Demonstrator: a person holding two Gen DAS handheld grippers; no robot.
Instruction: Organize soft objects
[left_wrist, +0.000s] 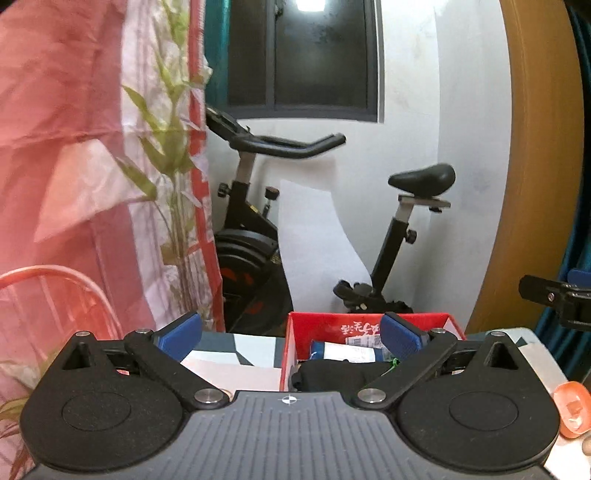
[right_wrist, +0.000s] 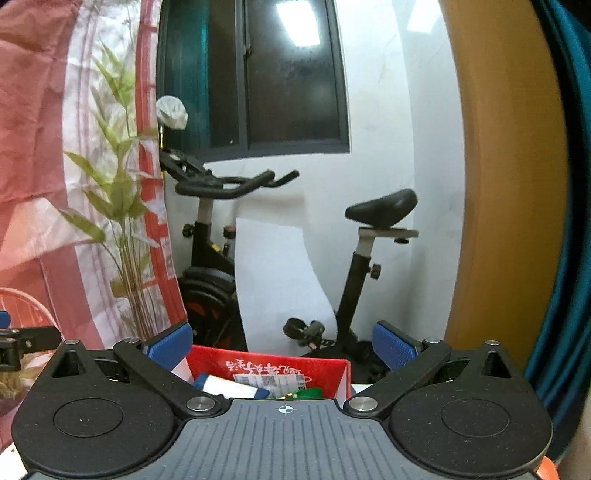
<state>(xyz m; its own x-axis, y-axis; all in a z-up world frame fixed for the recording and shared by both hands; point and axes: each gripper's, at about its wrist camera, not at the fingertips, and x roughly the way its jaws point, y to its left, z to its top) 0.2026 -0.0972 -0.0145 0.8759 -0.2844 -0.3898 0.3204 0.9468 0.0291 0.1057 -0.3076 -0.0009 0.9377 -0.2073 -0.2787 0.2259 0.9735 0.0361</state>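
A red cardboard box (left_wrist: 295, 332) stands on the table just past my left gripper (left_wrist: 290, 338). Dark soft cloth (left_wrist: 332, 373) lies in it with a blue and white packet (left_wrist: 343, 350). That gripper is open, its blue pads (left_wrist: 181, 334) wide apart with nothing between them. From the right wrist the same red box (right_wrist: 266, 363) shows below my right gripper (right_wrist: 282, 345), which is open and empty too. A packet (right_wrist: 229, 387) and something green (right_wrist: 310, 393) lie inside. Each gripper appears at the edge of the other's view: the right one (left_wrist: 554, 297), the left one (right_wrist: 14, 343).
An exercise bike (left_wrist: 258, 236) stands against the white wall behind the box. A pink and white curtain with green leaves (left_wrist: 92, 166) hangs at the left, over a pink wire chair back (left_wrist: 55, 288). A brown door frame (left_wrist: 535, 166) and teal curtain (right_wrist: 565, 221) are at the right.
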